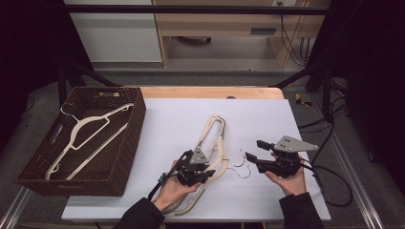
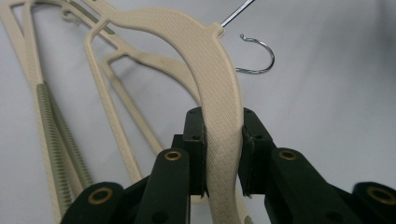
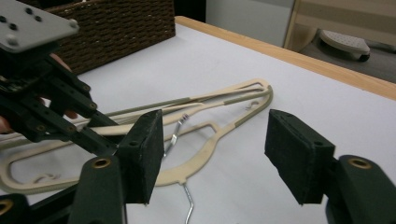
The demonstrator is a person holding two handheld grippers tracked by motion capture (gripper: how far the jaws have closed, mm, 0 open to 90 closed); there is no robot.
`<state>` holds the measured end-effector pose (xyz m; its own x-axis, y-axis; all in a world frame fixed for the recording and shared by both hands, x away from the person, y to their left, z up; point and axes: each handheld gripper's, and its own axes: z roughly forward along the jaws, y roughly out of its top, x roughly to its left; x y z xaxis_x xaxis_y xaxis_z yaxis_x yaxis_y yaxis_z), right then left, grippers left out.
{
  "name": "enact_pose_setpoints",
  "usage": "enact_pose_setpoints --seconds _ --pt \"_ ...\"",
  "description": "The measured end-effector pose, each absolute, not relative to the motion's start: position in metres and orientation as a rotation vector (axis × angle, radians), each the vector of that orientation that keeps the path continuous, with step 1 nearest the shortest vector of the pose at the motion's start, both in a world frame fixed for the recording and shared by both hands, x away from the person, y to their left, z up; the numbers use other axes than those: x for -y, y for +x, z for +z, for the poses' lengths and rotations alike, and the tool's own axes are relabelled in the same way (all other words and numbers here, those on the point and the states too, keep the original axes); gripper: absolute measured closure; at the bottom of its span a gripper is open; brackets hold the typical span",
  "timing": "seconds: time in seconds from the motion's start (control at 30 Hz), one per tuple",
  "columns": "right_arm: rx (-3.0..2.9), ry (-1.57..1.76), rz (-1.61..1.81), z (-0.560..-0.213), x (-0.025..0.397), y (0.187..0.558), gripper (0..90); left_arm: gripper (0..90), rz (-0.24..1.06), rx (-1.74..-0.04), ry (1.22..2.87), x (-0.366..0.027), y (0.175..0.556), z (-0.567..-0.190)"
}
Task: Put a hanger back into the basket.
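hangers on the tabletop, one in the left fingers

the white tabletop [image 1: 267, 119] has a pale wood edge, a dark room around it. one brown wicker basket [image 1: 125, 157] holds one cream hanger [image 1: 83, 129]. two more cream hangers [image 1: 213, 129] lie stacked ahead of the fingers, ribbed, with wire hooks. the left gripper [image 2: 223, 154] clamps the top hanger [image 2: 215, 70] by its shoulder. the right gripper [image 3: 215, 158], fingers wide and holding nothing, sits just beside the hooks [image 1: 240, 168].

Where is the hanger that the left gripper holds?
In the high view, the held hanger lies centre-right on the white table, atop another hanger, clamped by the left gripper.
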<state>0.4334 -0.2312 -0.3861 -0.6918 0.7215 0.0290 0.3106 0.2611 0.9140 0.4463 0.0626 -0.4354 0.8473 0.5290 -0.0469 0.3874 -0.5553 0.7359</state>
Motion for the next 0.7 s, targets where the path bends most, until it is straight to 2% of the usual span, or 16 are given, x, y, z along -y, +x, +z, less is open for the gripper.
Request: enact_pose_setpoints --seconds 0.3,0.7 --pt "-2.165 0.966 1.377 -0.398 0.231 0.439 35.5 76.3 0.250 -0.672 2.185 -0.073 0.446 -0.425" --pt "-2.282 0.900 1.430 -0.418 0.193 0.446 41.9 78.1 0.281 -0.689 2.159 -0.082 0.446 -0.419"
